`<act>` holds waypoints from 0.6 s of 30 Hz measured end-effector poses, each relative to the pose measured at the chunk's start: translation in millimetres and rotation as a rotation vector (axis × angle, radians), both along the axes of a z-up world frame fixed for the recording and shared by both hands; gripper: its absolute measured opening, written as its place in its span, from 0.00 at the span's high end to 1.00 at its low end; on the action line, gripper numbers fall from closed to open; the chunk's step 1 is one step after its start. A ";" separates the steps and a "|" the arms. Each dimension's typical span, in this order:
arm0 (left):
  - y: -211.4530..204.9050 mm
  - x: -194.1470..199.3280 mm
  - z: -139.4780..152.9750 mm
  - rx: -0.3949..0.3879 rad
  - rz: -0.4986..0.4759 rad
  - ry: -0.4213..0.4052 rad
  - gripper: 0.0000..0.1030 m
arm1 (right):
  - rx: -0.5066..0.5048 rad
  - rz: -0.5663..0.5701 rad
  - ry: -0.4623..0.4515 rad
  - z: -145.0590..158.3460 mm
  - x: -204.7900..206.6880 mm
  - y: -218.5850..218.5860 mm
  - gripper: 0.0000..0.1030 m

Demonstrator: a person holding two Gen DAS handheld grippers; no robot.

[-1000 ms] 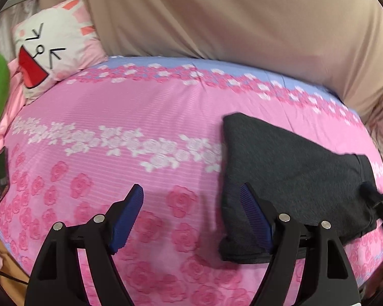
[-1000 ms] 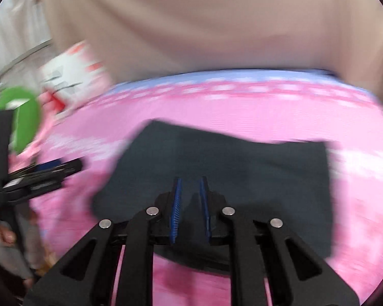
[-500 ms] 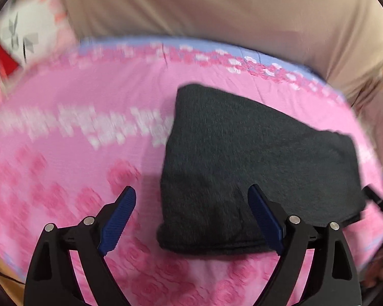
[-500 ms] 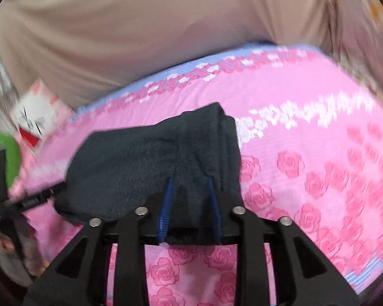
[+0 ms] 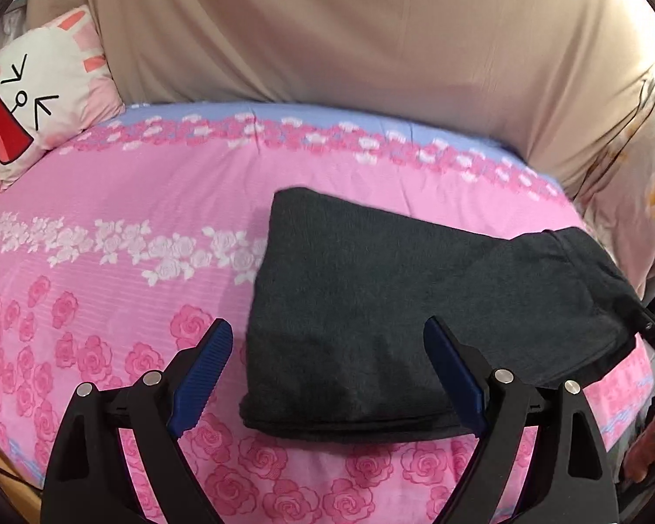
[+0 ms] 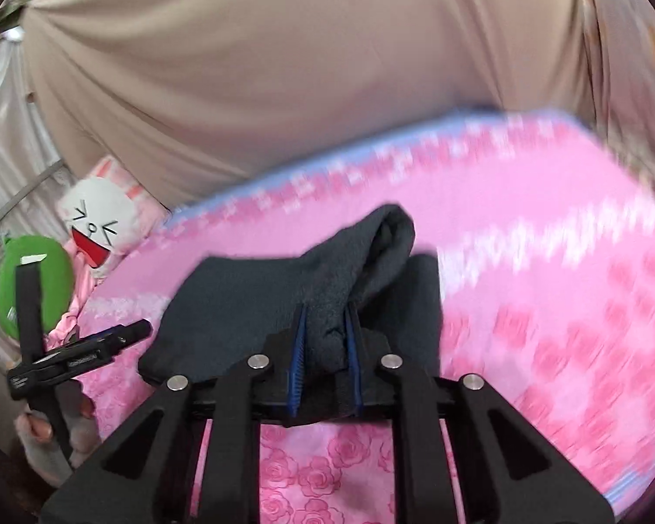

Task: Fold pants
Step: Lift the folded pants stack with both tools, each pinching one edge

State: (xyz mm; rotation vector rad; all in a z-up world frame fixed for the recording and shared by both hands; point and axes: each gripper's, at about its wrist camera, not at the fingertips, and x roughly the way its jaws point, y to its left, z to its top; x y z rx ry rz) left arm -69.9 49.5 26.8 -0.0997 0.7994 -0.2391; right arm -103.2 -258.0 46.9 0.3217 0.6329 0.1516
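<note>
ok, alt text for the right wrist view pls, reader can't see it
The right gripper is shut on a raised bunch of the dark grey pants, which otherwise lie folded on a pink rose-print bedsheet. The open left gripper is at left, a bunny pillow and beige curtain behind.

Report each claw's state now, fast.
Left claw: open, empty, above the near edge of the pants.
Right claw: closed on a bunched fold of the pants.
</note>
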 end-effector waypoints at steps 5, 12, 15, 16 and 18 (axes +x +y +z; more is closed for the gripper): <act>16.6 17.8 -29.7 -0.100 0.005 0.128 0.16 | 0.094 -0.071 0.178 -64.7 12.5 -25.0 0.63; 42.0 33.2 -58.5 -0.310 0.025 0.220 0.15 | 0.244 -0.024 0.246 -75.5 23.3 -33.9 0.35; 33.0 32.8 -59.3 -0.330 -0.036 0.200 0.23 | 0.292 -0.024 0.216 -87.4 31.6 -29.7 0.36; 30.3 33.1 -59.5 -0.338 -0.050 0.197 0.38 | 0.291 -0.030 0.213 -88.2 33.8 -29.3 0.49; 27.3 42.6 -68.5 -0.404 -0.086 0.272 0.78 | 0.387 -0.002 0.220 -92.2 39.4 -32.6 0.68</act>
